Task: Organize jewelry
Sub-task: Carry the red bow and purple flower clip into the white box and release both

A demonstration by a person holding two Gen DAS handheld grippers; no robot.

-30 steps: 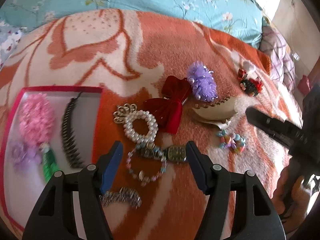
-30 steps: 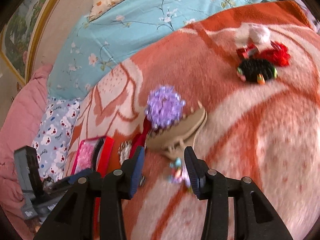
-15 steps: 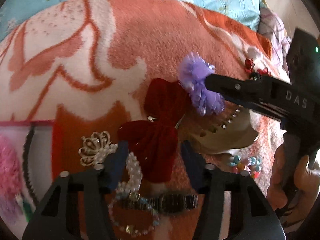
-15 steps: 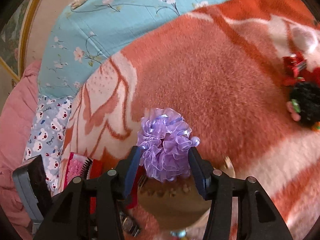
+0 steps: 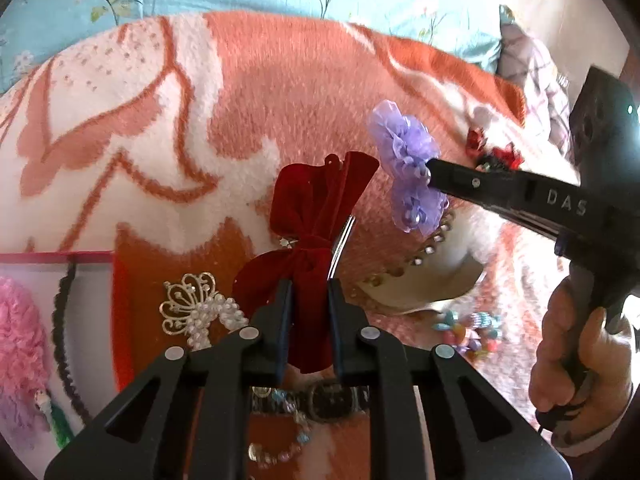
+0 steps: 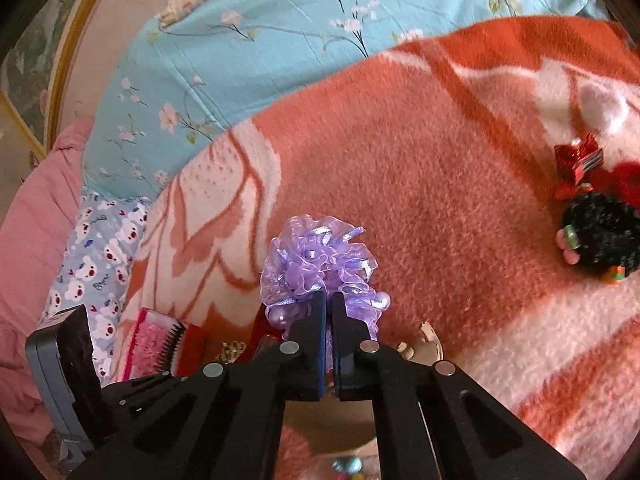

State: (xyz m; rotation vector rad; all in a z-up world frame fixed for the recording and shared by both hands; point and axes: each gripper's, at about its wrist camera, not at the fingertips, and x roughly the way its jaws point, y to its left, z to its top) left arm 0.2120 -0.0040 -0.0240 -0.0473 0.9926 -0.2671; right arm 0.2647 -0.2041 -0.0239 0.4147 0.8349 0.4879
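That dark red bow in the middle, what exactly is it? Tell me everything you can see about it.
The red bow looks like soft, dark red velvet, gathered at a knotted centre into two wide loops, with a tiny silvery star charm near the knot. A shiny metal clip runs along its right edge. The left gripper is shut on its lower loop, and the upper loop points away from the camera. Whether it rests on the orange blanket or is lifted is unclear.

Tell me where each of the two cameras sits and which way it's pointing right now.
Left wrist: behind the left gripper, looking along its fingers at the red bow they clamp; the right hand shows.
Right wrist: behind the right gripper, facing the purple flower it pinches.
Shared: purple flower, orange blanket.
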